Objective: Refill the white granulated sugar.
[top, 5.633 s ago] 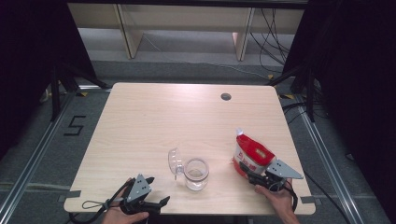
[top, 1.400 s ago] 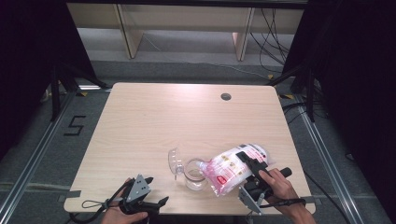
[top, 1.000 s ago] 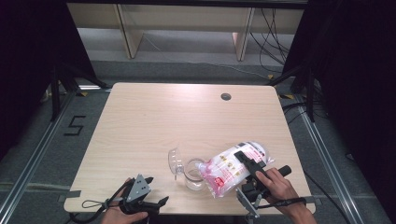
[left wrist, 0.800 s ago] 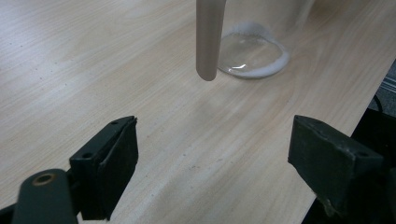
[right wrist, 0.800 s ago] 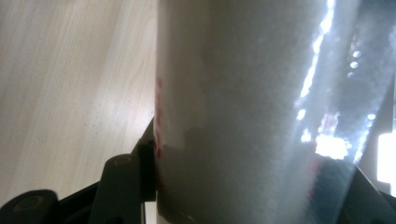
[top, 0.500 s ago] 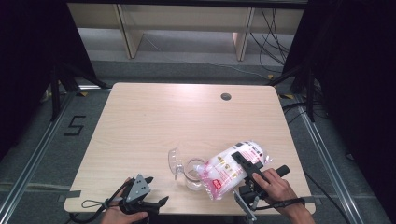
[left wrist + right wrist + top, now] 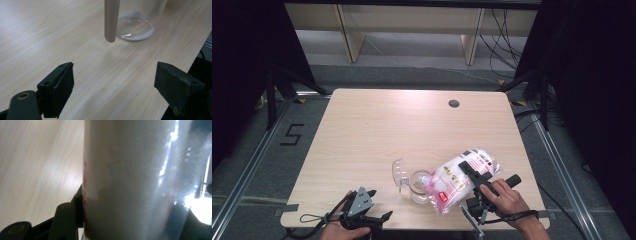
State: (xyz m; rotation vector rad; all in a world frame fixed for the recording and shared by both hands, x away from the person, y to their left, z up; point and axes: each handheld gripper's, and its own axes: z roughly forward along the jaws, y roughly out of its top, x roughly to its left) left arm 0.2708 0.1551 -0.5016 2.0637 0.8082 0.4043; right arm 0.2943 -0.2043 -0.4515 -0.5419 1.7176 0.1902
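Note:
A clear bag of white grains with red print (image 7: 451, 181) hangs tipped on its side, its lower end at the rim of a clear glass jug (image 7: 414, 186) near the table's front edge. My right gripper (image 7: 473, 172) is shut on the bag's middle; in the right gripper view the bag (image 7: 130, 177) sits between the jaws, with one finger (image 7: 66, 220) against its side. My left gripper (image 7: 380, 204) rests open at the front left, apart from the jug. Ahead of its jaws stand the jug's base (image 7: 133, 28), ringed with white grains, and its handle (image 7: 110, 21).
The light wooden table (image 7: 377, 130) has a small dark hole (image 7: 454, 103) at the back right. Its front edge (image 7: 412, 229) runs just under both hands. Dark frame legs and cables stand on the floor around the table.
The bag stood upright at the right several seconds ago; it now lies tipped toward the jug in my right gripper. Over the last second it barely shifted. The left gripper stayed put.

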